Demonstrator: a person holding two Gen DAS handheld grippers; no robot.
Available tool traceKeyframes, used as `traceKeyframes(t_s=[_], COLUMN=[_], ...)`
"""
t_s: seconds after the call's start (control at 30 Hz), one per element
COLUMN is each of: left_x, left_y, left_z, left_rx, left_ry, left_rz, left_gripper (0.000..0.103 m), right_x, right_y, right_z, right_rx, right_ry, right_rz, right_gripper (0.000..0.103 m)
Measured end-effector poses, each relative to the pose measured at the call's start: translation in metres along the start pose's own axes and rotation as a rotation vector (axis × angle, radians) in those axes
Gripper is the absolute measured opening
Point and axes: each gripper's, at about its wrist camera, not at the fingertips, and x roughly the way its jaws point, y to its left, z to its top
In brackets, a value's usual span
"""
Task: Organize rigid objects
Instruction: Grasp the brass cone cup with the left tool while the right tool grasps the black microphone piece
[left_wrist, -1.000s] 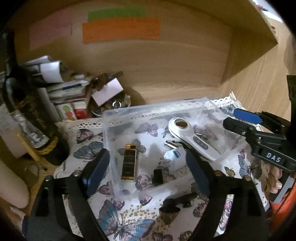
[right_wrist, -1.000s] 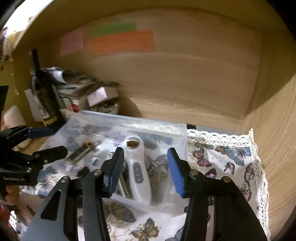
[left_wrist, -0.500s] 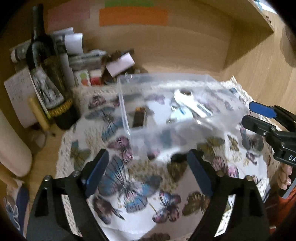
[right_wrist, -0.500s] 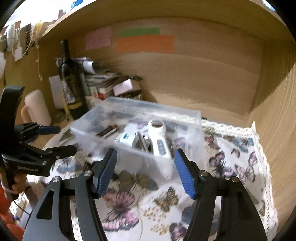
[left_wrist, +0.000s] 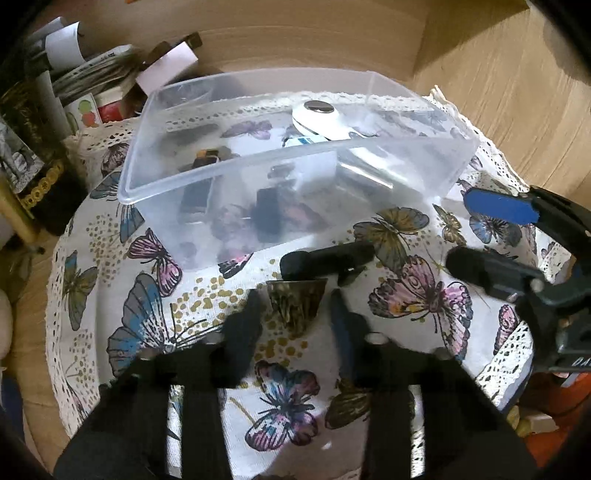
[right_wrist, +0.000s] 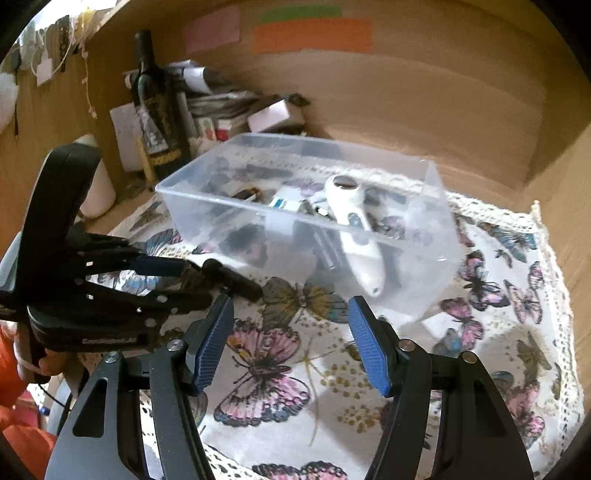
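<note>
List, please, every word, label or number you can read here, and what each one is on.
"DA": white letters, cut off at the frame edge, on the right gripper.
Left gripper: white label, too blurred to read.
Wine bottle: gold label print, too blurred.
Coloured paper strips: no legible writing.

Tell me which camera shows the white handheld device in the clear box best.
The right wrist view: the white handheld device lies nearly full length in the clear box, buttons visible. The left wrist view shows only its round head above the box wall.
</note>
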Motion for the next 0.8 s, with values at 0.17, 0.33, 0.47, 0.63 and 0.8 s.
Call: traceKeyframes(t_s=[0.17, 0.33, 0.47, 0.63, 0.8], left_x=[-0.010, -0.028, -0.038, -0.044, -0.053], left_y=[0.006, 0.020, 0.032, 0.040, 0.043], left_z=[-0.005, -0.014, -0.020, -0.026, -0.026], left_rx=[-0.003, -0.035, -0.067, -0.092, -0.097], left_ry=[-0.034, -0.077, -0.104, -0.129, -0.158], left_rz=[0.011, 0.029, 0.035, 0.028, 0.029], left_gripper=[0.028, 0.028, 0.028, 0.028, 0.028], right_x=[0.019, 0.038, 0.053, 0.068, 0.057], right_y=[0.012, 0.021, 0.030, 0.033, 0.031], right_z=[0.006, 0.013, 0.016, 0.015, 0.013], right_rx=[-0.031, -0.042, -0.050, -0.048, -0.033], right_ry=[0.042, 0.084, 0.123, 0.167, 0.137], right_rz=[0.031, 0.057, 0.059, 0.052, 0.052], right_gripper=[0.061, 0.061, 0.060, 0.033, 0.033])
